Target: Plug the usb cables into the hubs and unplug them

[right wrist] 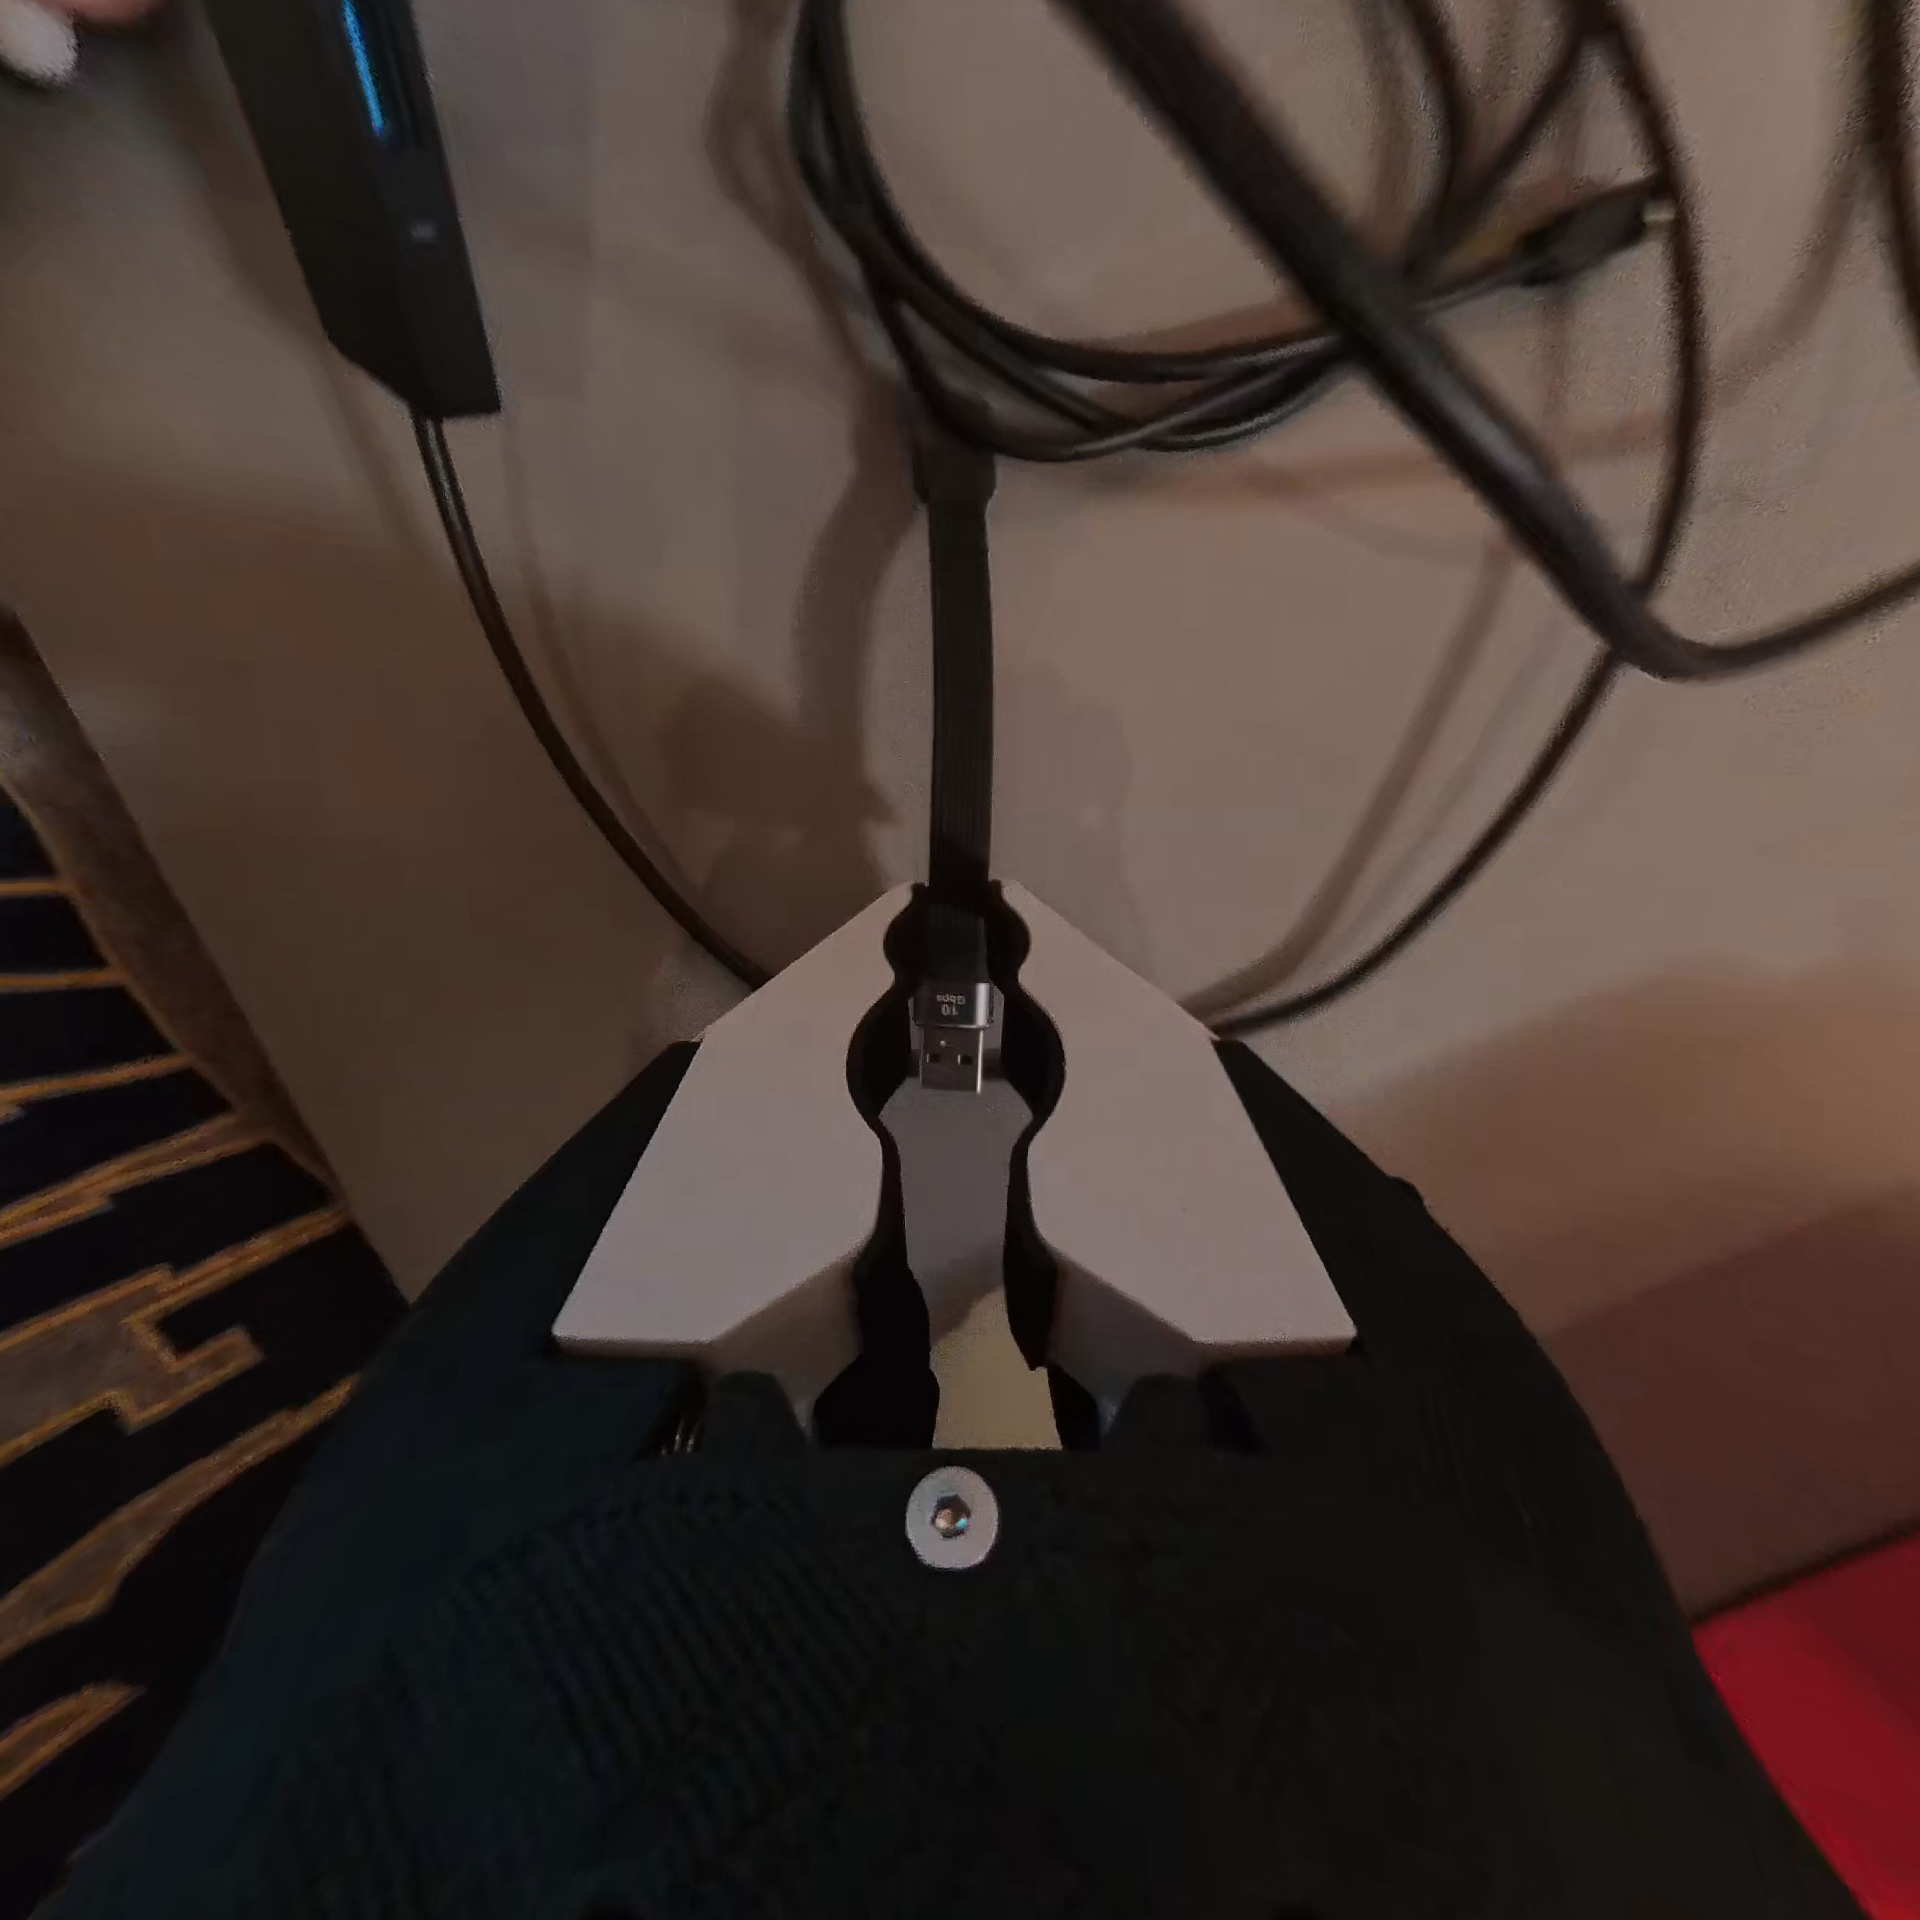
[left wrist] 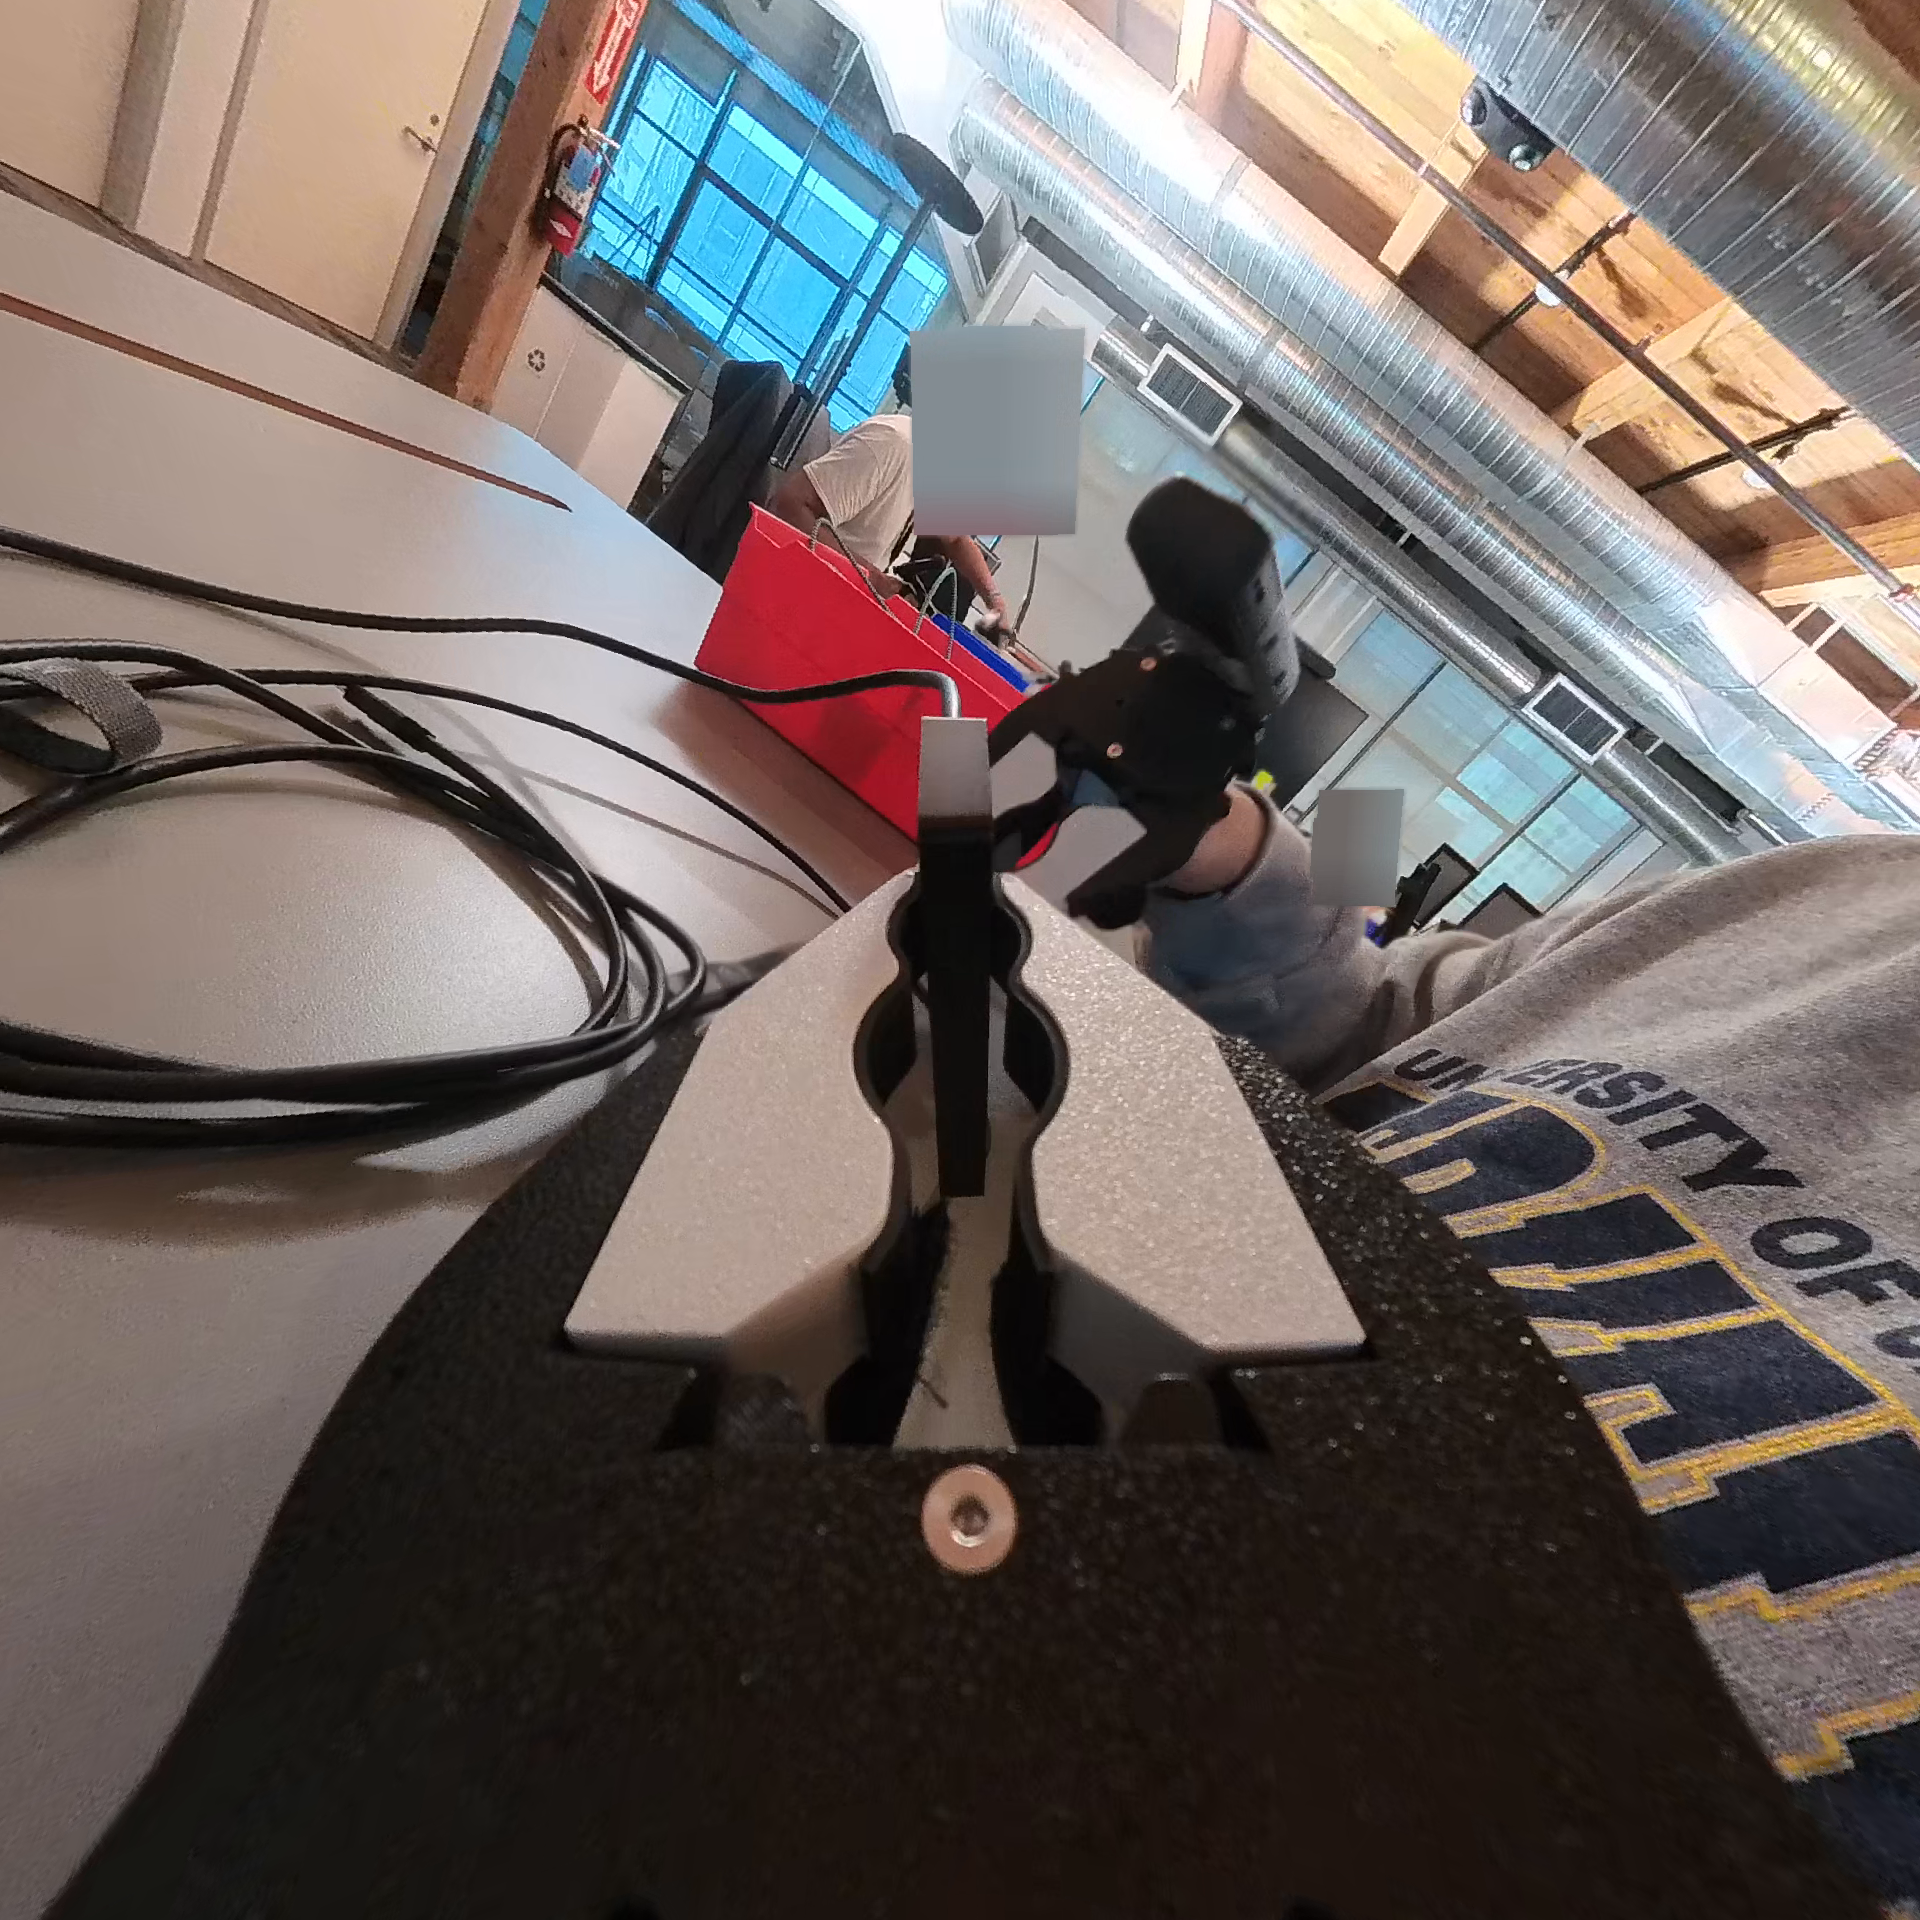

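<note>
In the left wrist view, the left gripper (left wrist: 956, 914) clenches a hub (left wrist: 954, 935) edge-on above the table (left wrist: 312, 935); coiled cables (left wrist: 416, 935) lie left. In the right wrist view, the right gripper (right wrist: 954, 904) pinches a flat cable (right wrist: 961, 675) behind its plug (right wrist: 951, 1039); another hub (right wrist: 384, 208) lies upper left.

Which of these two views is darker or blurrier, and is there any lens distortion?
Right wrist view: dim, warm-tinted, the black cable loops and black hub motion-blurred, while the USB plug in the right gripper stays sharp. Left wrist view: bright daylight, mostly crisp, with strong fisheye bending of the ceiling ducts; soft shadows under the cables.
</note>
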Demonstrator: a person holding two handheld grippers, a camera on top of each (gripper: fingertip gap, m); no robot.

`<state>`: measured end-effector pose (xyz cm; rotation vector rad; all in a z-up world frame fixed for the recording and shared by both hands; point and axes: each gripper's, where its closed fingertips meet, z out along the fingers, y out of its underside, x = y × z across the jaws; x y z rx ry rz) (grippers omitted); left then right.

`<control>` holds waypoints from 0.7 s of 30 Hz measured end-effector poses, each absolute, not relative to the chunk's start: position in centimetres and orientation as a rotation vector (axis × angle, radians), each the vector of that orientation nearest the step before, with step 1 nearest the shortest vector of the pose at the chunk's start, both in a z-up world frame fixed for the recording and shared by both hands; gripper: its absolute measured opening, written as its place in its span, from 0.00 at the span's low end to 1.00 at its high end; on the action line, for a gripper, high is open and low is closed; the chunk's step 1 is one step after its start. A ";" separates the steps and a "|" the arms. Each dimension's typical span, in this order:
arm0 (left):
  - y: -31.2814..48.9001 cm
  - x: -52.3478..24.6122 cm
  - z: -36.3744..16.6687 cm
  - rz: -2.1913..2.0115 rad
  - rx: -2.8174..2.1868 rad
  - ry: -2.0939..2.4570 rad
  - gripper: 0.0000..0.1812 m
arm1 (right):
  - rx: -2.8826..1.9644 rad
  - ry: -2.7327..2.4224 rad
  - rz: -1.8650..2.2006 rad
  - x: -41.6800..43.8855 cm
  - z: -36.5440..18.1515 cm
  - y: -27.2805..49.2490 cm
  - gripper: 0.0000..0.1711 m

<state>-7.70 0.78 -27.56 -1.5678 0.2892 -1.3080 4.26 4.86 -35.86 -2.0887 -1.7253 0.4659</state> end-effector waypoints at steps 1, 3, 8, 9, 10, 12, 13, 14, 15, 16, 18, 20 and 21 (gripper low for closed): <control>0.8 -7.7 -27.6 -1.308 -1.568 0.289 0.05 | -2.099 -1.664 0.467 4.7 -35.1 5.3 0.05; 0.8 -7.7 -27.6 -1.310 -1.567 0.289 0.05 | -2.130 -1.554 0.444 6.2 -34.0 6.1 0.05; 0.8 -7.7 -27.5 -1.313 -1.566 0.289 0.04 | -2.270 -1.397 0.348 10.6 -35.0 5.9 0.05; 0.8 -7.7 -27.5 -1.313 -1.566 0.289 0.04 | -2.293 -1.376 0.356 11.0 -35.4 5.7 0.07; 0.8 -7.7 -27.6 -1.313 -1.567 0.290 0.04 | -2.308 -1.355 0.380 11.1 -35.8 5.4 0.08; 0.7 -7.7 -27.6 -1.314 -1.566 0.290 0.04 | -2.339 -1.299 0.451 11.0 -36.3 5.1 0.11; 0.8 -7.7 -27.5 -1.314 -1.566 0.290 0.04 | -2.346 -1.276 0.483 11.0 -36.3 4.9 0.17; 0.8 -7.7 -27.5 -1.315 -1.566 0.289 0.04 | -2.338 -1.262 0.500 11.1 -36.0 4.8 0.19; 0.8 -7.7 -27.5 -1.314 -1.565 0.289 0.04 | -2.334 -1.256 0.503 11.3 -35.8 4.7 0.19; 0.8 -7.7 -27.5 -1.313 -1.565 0.290 0.04 | -2.342 -1.259 0.502 11.7 -35.8 4.5 0.20; 0.7 -7.7 -27.6 -1.314 -1.567 0.290 0.05 | -2.387 -1.283 0.498 12.4 -36.4 3.8 0.22; 0.7 -7.7 -27.6 -1.314 -1.566 0.291 0.04 | -2.421 -1.315 0.514 12.6 -37.2 2.8 0.22; 0.7 -7.7 -27.6 -1.315 -1.567 0.291 0.05 | -2.416 -1.326 0.529 12.4 -37.3 2.4 0.22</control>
